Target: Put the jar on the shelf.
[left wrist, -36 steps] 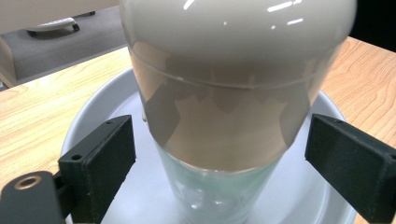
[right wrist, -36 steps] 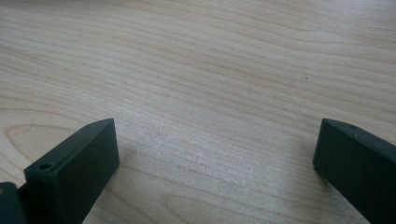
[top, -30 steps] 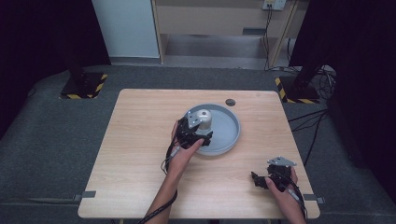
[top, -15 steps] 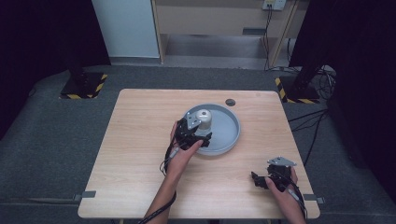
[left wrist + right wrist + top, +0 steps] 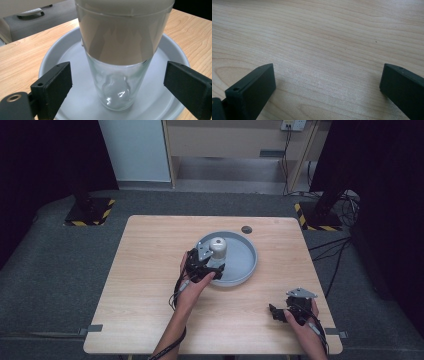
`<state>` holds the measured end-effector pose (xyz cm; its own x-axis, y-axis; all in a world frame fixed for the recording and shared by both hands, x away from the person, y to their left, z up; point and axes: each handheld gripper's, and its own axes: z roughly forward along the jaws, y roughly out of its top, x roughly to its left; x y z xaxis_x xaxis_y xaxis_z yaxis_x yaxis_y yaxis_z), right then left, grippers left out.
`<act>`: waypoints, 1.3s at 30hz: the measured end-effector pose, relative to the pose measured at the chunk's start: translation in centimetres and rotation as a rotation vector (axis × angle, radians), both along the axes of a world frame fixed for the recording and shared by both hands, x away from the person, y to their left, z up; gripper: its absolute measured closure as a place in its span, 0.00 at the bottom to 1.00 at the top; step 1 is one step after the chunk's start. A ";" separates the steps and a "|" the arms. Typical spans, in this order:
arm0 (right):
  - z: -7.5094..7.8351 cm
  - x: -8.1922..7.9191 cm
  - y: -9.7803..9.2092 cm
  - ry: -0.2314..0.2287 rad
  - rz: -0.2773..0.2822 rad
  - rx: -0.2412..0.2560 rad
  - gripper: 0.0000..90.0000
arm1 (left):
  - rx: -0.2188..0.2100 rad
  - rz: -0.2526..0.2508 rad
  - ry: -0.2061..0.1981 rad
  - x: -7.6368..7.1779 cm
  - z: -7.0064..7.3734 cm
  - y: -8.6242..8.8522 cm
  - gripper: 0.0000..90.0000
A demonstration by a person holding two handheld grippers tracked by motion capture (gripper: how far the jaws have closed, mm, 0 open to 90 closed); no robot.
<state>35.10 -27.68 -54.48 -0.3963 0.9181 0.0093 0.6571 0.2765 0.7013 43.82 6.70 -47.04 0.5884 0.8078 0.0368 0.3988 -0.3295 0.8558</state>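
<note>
A glass (image 5: pixel 117 75) with a tan band is seen standing upright in the grey tray (image 5: pixel 247 265) on the table (image 5: pixel 150 270). The left gripper (image 5: pixel 117 85) is held open around it, not touching. The right gripper (image 5: pixel 327 85) is held open over bare wood.

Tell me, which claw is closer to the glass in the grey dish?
The left claw. Its open jaws sit on either side of the glass, which stands upright in the grey dish, without touching it. The right claw is far off, open over the bare table near the person's edge.
</note>
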 end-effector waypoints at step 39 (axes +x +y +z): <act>0.0 0.0 0.0 0.000 0.000 0.000 0.00 | -0.001 -0.010 0.013 -1.7 -0.6 1.3 0.07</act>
<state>35.11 -27.68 -54.48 -0.3961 0.9181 0.0091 0.6568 0.2764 0.7015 42.07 8.04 -47.66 0.5966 0.8021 0.0283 0.4064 -0.3323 0.8511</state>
